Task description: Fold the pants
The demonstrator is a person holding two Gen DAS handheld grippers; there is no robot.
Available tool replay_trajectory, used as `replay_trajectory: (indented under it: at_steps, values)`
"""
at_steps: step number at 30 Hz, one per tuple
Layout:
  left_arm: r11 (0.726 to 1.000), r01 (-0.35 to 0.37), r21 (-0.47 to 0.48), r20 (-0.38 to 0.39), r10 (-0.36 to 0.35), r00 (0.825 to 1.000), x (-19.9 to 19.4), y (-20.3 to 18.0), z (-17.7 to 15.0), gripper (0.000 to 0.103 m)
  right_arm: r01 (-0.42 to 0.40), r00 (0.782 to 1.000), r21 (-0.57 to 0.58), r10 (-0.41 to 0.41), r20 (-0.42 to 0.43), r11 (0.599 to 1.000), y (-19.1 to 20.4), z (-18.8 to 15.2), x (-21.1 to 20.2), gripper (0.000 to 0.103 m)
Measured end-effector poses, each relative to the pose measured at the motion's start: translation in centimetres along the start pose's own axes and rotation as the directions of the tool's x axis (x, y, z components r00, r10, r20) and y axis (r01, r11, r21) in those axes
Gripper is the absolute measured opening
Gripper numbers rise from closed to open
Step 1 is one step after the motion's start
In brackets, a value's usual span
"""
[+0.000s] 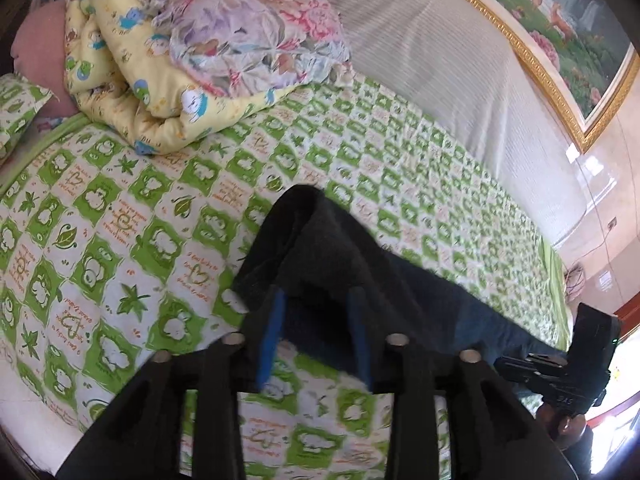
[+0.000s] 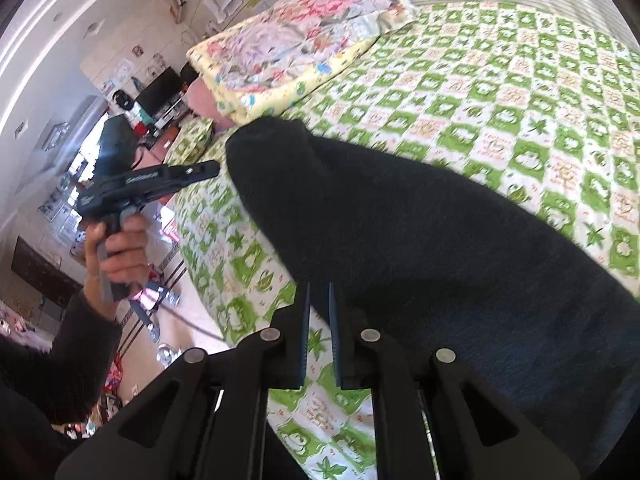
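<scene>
A: Where are the dark navy knitted pants (image 2: 420, 240)?

B: They lie across the bed's green-and-white checked leaf-print sheet (image 1: 140, 220), running along its near edge. In the left wrist view one end of the pants (image 1: 320, 248) is bunched and lifted.

A: Who holds that end?

B: The left black two-finger gripper with blue pads (image 1: 316, 312) does. Its jaws stand apart with a fold of the dark cloth between them, the fabric draped over both pads, so it is grasping the pants.

A: And the other one?

B: The right black gripper (image 2: 319, 304) has its jaws nearly together at the pants' edge. Only a thin gap shows, with sheet visible through it; whether any cloth is pinched cannot be told.

A: Anything else on the bed?

B: A folded yellow cartoon-print quilt with a floral cover (image 1: 208, 48) sits at the far end, beside a pink pillow (image 1: 40, 48). A gold-framed landscape painting (image 1: 560, 40) hangs on the wall.
</scene>
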State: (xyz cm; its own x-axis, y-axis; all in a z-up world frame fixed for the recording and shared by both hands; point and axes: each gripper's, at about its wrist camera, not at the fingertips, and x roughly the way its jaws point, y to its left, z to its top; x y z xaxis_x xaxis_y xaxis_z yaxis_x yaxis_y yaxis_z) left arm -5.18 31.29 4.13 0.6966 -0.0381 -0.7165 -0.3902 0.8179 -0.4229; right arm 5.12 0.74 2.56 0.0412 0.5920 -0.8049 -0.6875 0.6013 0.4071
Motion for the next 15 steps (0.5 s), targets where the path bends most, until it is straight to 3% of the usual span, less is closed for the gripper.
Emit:
replay_trajectory:
  at_steps: [2,4,6,9,15]
  values:
    - [1.0,0.004,-0.007,0.013,-0.004,1.0,-0.3,-0.9,0.4,0.042,0.019,1.0,0.022,-0.019,0.009,1.0,-0.6,0.6,-0.3,0.014]
    - [1.0,0.012,-0.015,0.021,-0.012,1.0,-0.4,-1.8,0.8,0.043,0.047,0.999,0.036,-0.048,0.026,0.998,-1.0,1.3,-0.7,0.034]
    - [1.0,-0.028,-0.013,0.018,0.028,0.999,0.1,-2.7,1.2,0.044,0.058,0.997,0.034,-0.06,0.05,0.998,-1.2,1.8,-1.1,0.049]
    - [0.995,-0.098,0.002,0.008,0.098,0.995,1.3,-3.5,1.5,0.044,0.075,0.993,0.051,-0.079,0.082,0.996,-1.7,2.8,-1.6,0.05]
    - [0.991,-0.132,-0.027,-0.016,0.132,0.991,2.5,-2.5,1.2,0.044,0.107,0.989,0.086,-0.115,0.096,0.99,-3.3,4.7,-1.6,0.05]
